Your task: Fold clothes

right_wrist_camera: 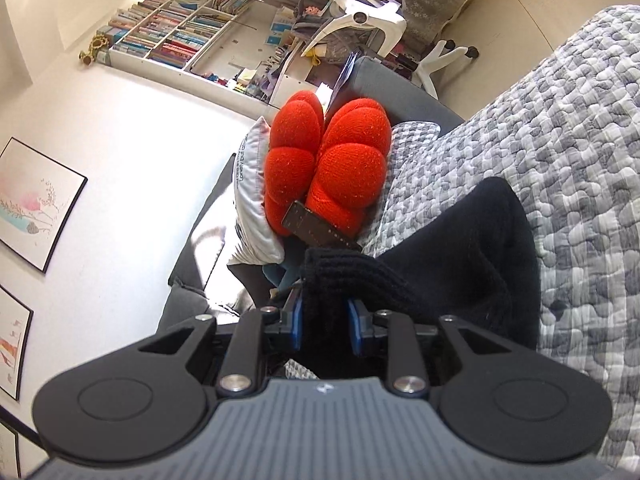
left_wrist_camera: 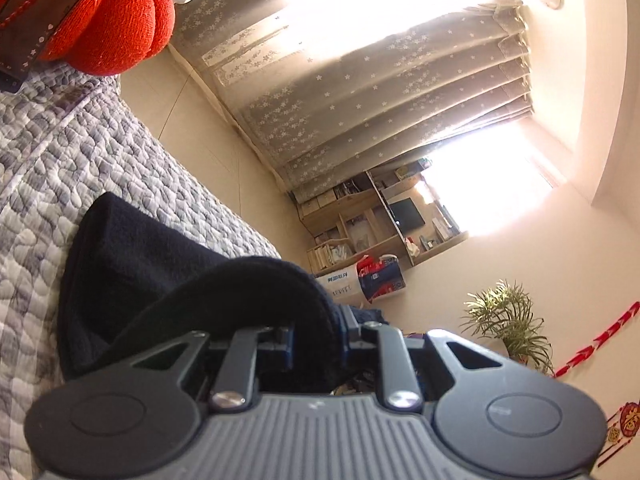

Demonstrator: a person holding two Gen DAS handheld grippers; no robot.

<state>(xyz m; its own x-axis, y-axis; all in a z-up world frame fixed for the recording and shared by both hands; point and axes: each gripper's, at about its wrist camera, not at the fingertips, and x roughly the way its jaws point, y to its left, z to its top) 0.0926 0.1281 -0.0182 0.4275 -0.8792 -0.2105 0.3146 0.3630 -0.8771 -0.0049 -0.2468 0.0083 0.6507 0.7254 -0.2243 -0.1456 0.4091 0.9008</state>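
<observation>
Plainly, the black knitted garment (right_wrist_camera: 472, 248) lay bunched on the grey quilted cover (right_wrist_camera: 560, 152), its edge lifted off it. The right tool (right_wrist_camera: 326, 322) was clenched on a fold of it between blue pads; the left tool (left_wrist_camera: 316, 340) gripped another fold. A red knitted cushion (right_wrist_camera: 332, 168) sat beyond.

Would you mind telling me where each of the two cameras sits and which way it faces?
Left wrist view: sits on the left gripper, faces along a quilted cover toward curtains; its fingers pinch a dark knit garment.
Right wrist view: sits on the right gripper, faces a red cushion and bookshelves; its blue pads clamp the garment.
Shared: the garment, the quilted cover, the red cushion. No hand shows.
</observation>
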